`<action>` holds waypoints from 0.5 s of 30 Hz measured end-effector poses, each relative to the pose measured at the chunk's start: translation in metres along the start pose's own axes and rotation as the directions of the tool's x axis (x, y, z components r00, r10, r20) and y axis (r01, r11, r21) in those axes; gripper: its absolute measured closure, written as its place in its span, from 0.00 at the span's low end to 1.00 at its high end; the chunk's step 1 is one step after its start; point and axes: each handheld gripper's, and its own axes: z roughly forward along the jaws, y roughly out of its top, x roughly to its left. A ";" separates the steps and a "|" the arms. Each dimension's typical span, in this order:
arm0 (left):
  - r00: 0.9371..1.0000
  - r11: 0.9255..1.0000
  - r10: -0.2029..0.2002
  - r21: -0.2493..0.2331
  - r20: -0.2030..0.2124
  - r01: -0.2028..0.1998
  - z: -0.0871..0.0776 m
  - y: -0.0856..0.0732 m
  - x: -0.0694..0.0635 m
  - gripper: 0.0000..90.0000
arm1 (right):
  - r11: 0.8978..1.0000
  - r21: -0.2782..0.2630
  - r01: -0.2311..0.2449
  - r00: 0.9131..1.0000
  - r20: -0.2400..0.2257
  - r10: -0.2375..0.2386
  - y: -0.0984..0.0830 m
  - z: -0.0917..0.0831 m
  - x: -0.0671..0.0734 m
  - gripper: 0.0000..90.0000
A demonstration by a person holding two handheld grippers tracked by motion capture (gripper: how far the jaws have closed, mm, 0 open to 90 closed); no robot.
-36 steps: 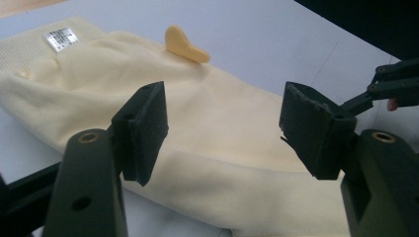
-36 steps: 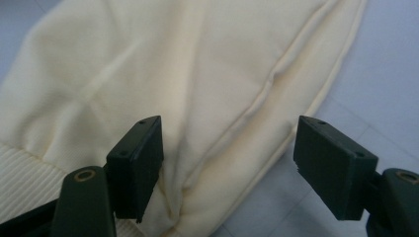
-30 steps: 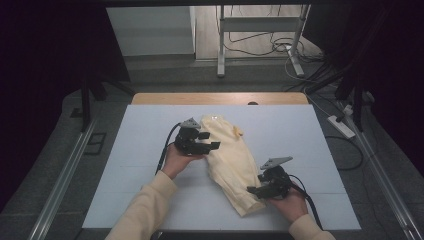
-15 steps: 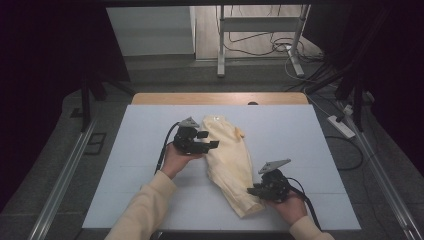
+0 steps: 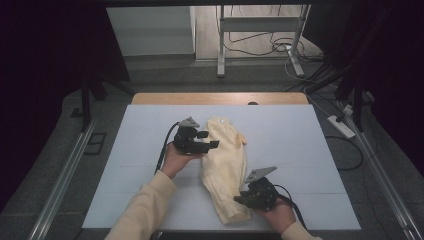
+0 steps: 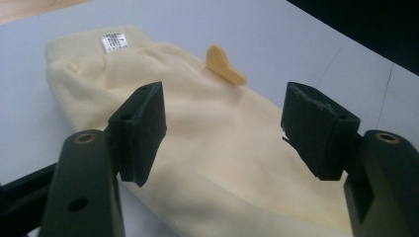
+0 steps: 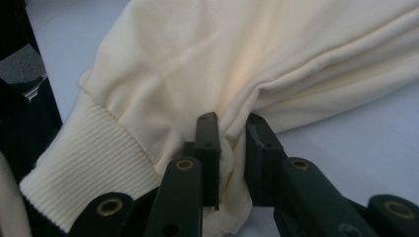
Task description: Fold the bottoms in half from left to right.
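Observation:
A pale yellow garment lies folded lengthwise on the white table, running from the middle toward the near edge. Its waistband with a white label and a yellow drawstring end is at the far end. My left gripper hovers open at the garment's upper left edge, with the jaws spread wide above the fabric. My right gripper is at the near end, by the ribbed cuff. Its jaws are shut on a pinch of the garment.
A wooden strip borders the table's far edge. Beyond it stand a metal frame and cables on the floor. A power strip lies at the right. Bare table surface spreads to the garment's left and right.
My right gripper has shifted slightly left and nearer along the garment's lower end. The left gripper has hardly moved.

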 end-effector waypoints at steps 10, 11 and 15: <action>1.000 1.000 -0.004 0.002 -0.001 0.004 -0.001 0.000 0.000 0.37 | 0.999 -0.008 0.050 0.999 -0.007 -0.050 0.001 0.003 0.006 0.80; 1.000 1.000 -0.003 0.003 -0.001 0.003 -0.001 0.000 0.000 0.37 | 0.998 -0.011 0.059 0.998 -0.002 -0.059 0.001 0.003 0.006 0.77; 1.000 1.000 -0.002 0.002 -0.001 0.002 -0.002 0.000 0.000 0.37 | 0.993 -0.041 0.111 0.993 0.032 -0.110 0.001 -0.004 0.006 0.59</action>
